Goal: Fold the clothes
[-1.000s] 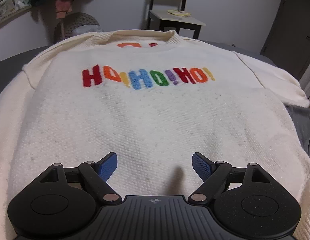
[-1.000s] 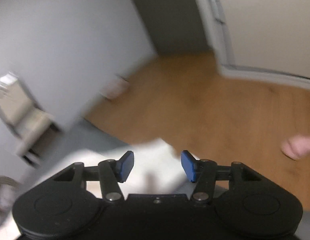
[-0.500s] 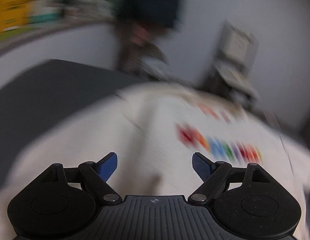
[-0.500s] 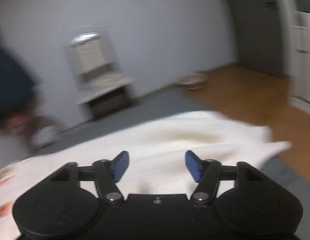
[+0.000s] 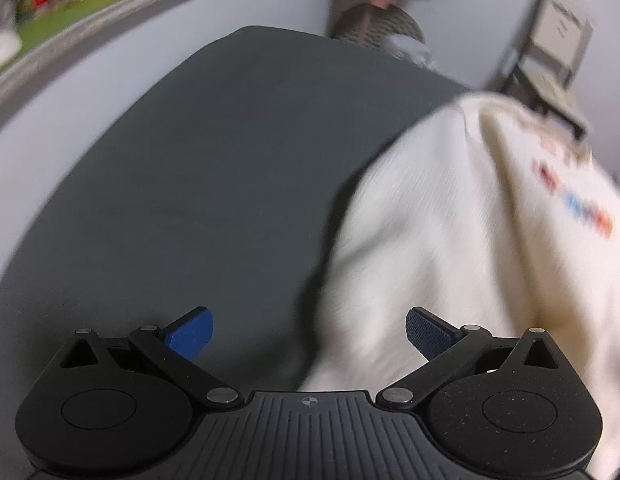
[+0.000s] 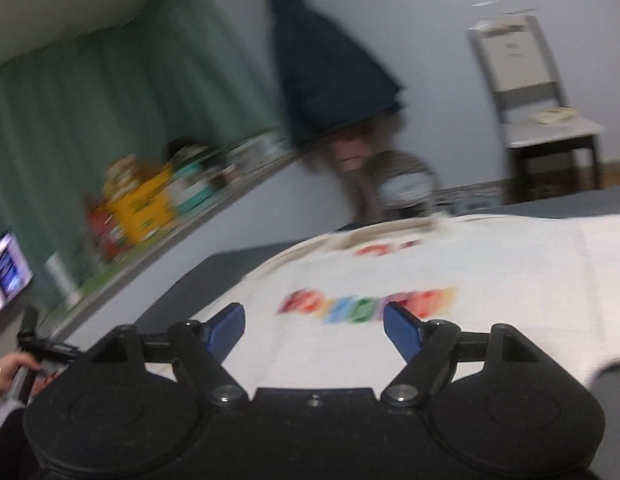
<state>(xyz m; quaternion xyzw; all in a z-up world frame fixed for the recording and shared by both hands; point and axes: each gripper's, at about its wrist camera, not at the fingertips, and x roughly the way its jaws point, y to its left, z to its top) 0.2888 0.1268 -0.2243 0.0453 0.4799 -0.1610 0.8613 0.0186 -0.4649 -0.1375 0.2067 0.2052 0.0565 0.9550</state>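
A cream knitted sweater (image 5: 450, 248) with coloured letters across its chest lies flat on a dark grey bed (image 5: 197, 152). In the left wrist view its left sleeve edge runs down under my left gripper (image 5: 307, 334), which is open and empty, half over bare bed and half over the sleeve. In the right wrist view the sweater (image 6: 450, 320) spreads ahead with the blurred letters (image 6: 366, 304) just beyond my right gripper (image 6: 314, 330), which is open and empty above the sweater's body.
A chair (image 6: 542, 120) stands by the wall beyond the bed. A shelf (image 6: 157, 216) with boxes and jars runs along the left wall under a green curtain. A dark garment (image 6: 326, 80) hangs on the wall. A woven basket (image 5: 378, 30) sits past the bed's far edge.
Both grippers have swung left. The left view moved off the sweater's chest to its left sleeve and bare bed. The right view turned from the floor and right sleeve onto the sweater's lettering.
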